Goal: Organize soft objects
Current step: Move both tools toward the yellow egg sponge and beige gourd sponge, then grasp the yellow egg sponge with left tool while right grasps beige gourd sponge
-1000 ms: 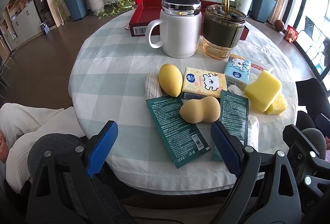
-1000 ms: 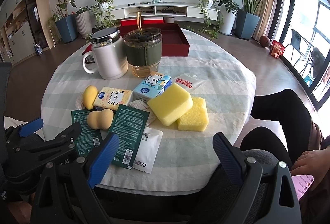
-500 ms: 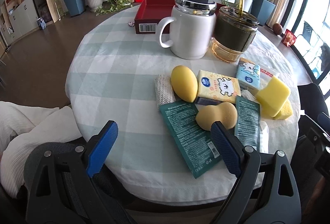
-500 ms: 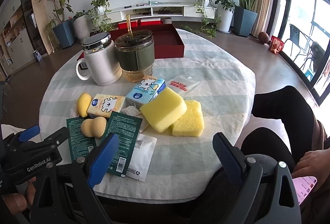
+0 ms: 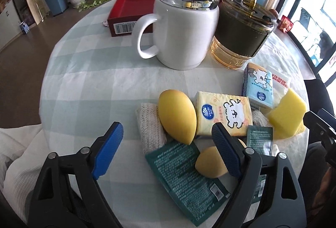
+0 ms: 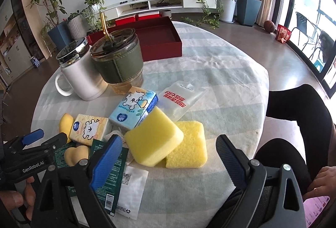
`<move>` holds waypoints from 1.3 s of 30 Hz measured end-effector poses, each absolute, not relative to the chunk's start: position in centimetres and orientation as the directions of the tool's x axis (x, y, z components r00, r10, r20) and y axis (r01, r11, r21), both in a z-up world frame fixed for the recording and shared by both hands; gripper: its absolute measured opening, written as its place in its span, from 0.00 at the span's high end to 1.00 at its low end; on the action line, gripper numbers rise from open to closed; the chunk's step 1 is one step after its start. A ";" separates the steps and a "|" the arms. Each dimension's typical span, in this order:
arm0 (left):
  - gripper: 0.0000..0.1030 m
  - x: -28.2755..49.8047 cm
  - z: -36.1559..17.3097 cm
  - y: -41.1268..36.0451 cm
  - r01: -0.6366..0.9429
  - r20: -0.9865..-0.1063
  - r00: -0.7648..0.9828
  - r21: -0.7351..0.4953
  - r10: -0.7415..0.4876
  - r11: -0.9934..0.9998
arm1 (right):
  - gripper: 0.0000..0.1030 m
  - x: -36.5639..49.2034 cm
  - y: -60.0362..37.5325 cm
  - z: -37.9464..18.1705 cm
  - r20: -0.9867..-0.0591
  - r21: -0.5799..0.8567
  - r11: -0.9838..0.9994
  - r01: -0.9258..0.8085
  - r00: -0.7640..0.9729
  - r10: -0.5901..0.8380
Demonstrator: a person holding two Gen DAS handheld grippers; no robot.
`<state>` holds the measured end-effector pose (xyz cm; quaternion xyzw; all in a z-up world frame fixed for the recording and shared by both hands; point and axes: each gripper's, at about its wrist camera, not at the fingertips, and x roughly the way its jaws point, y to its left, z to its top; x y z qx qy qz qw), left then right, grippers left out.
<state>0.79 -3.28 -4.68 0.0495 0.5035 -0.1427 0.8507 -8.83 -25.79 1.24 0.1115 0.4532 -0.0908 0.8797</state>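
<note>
Between the closing left tongs (image 5: 168,150), untouched: egg-shaped yellow sponge (image 5: 177,116).

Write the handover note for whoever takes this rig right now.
Left claw: closing, nothing between its pads, above the egg-shaped sponge and the green sachet.
Right claw: open, empty, in front of the two yellow block sponges.
Tissue packs, peanut-shaped sponge and sachets all lie loose on the checked cloth in front of the white mug and glass cup.
Done: nothing sorted; red tray holds nothing.
Left: everything.
</note>
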 end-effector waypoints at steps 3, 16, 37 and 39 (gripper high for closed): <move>0.21 1.5 -5.4 -3.5 0.308 -0.879 0.435 -0.058 -0.194 0.950 | 0.12 -8.7 -26.2 1.0 -0.818 0.129 0.958 0.256 0.574 -0.043; 0.21 2.4 -5.3 -4.2 0.332 -0.877 0.442 -0.033 -0.187 0.943 | 0.12 -10.4 -23.1 2.9 -0.783 0.204 0.968 0.149 0.618 0.069; 0.44 3.7 -5.7 -3.4 0.375 -0.890 0.376 -0.107 -0.257 0.921 | 0.16 -9.9 -18.3 1.0 -0.810 0.221 0.975 0.021 0.561 0.171; 0.45 3.4 -5.7 -3.5 0.393 -0.887 0.382 -0.097 -0.259 0.914 | 0.17 -9.8 -18.1 0.8 -0.813 0.220 0.975 0.017 0.556 0.174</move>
